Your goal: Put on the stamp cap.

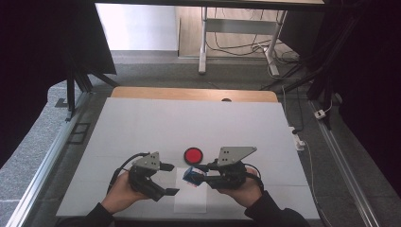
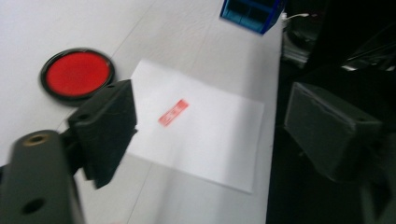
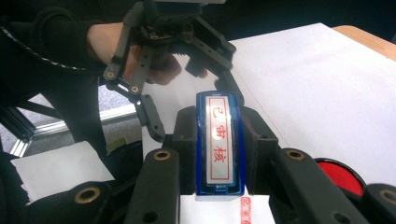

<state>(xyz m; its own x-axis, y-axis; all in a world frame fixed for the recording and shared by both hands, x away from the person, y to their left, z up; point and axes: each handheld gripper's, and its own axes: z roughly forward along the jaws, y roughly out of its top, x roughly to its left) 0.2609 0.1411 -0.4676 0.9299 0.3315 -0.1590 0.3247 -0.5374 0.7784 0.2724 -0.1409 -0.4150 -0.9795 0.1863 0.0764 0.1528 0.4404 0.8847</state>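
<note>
One blue rectangular plastic stamp is clamped in the right tool, its label showing three red Chinese characters. One white paper sheet with one red printed mark lies below it. One round red ink pad sits just beyond. The left tool stands apart, empty.

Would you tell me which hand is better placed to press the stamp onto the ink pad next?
Probably the right: its gripper grips the blue stamp beside the ink pad; the left gripper is open.

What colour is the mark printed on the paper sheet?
Red; the mark on the paper sheet shows best in the left gripper view.
</note>
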